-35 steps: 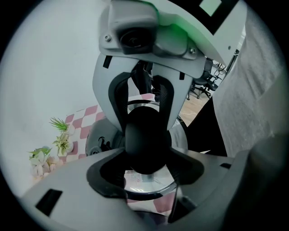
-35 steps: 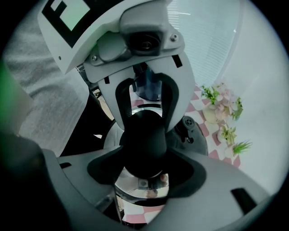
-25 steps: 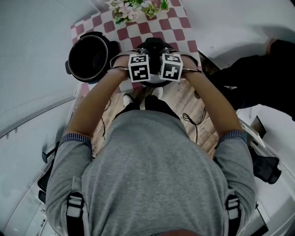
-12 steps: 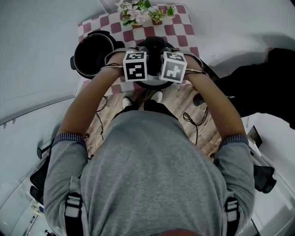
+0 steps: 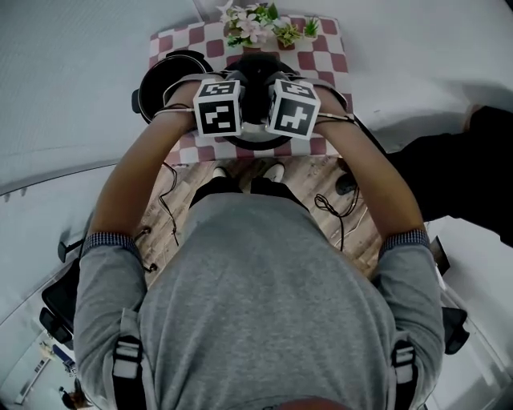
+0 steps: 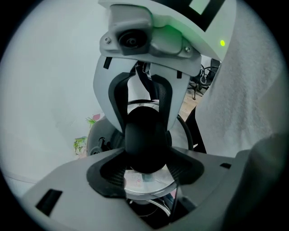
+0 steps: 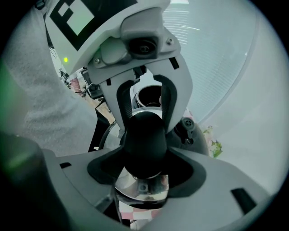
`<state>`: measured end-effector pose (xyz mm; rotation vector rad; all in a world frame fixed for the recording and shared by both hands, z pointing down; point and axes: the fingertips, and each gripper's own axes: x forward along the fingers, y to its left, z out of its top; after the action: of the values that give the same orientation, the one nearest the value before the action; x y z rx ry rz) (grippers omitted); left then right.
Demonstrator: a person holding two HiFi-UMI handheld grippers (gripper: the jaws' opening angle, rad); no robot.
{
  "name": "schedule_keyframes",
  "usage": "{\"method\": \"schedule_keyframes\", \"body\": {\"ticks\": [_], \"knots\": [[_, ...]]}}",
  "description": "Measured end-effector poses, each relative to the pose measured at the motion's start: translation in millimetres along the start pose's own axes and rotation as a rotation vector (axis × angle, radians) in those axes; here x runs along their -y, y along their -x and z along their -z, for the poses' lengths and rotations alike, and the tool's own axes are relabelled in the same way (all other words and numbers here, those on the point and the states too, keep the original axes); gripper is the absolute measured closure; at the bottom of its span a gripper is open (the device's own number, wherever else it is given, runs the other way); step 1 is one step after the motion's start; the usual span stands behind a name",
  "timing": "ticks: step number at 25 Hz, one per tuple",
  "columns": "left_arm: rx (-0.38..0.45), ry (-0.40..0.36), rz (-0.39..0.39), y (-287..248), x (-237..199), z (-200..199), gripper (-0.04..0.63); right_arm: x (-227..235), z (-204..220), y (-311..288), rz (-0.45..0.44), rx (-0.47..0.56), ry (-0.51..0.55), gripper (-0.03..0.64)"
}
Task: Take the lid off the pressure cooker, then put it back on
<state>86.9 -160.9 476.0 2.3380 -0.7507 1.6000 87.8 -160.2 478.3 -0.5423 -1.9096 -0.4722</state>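
Cooker pot point(image 5: 159, 82) left of lid point(image 5: 255, 80), flowers point(image 5: 256, 24) behind, all on table point(image 5: 329, 50)

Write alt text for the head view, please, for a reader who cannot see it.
From above, a person in a grey shirt grips a pressure cooker lid with the left gripper and right gripper over a checkered table. The open pot sits left, flowers behind.

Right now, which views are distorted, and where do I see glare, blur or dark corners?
Head view: strong fisheye bending, the checkered cloth has curved edges; light even. Left gripper view: black corners round a circular image; the black knob between the jaws is sharp. Right gripper view: same black corners; bright reflections on the shiny lid; the shirt at left is blurred, tinted green.
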Motion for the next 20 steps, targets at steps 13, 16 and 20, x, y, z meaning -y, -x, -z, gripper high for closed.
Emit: {"method": "schedule_keyframes", "body": {"ticks": [13, 16, 20], "knots": [[0.005, -0.072, 0.028, 54, -16, 77, 0.298, 20, -92, -16, 0.029, 0.022, -0.058, 0.327], [0.007, -0.104, 0.047, 63, -20, 99, 0.298, 26, -115, -25, 0.038, 0.029, -0.1, 0.327], [-0.003, -0.149, 0.074, 70, -24, 127, 0.298, 32, -138, -41, 0.052, 0.03, -0.146, 0.327]]}}
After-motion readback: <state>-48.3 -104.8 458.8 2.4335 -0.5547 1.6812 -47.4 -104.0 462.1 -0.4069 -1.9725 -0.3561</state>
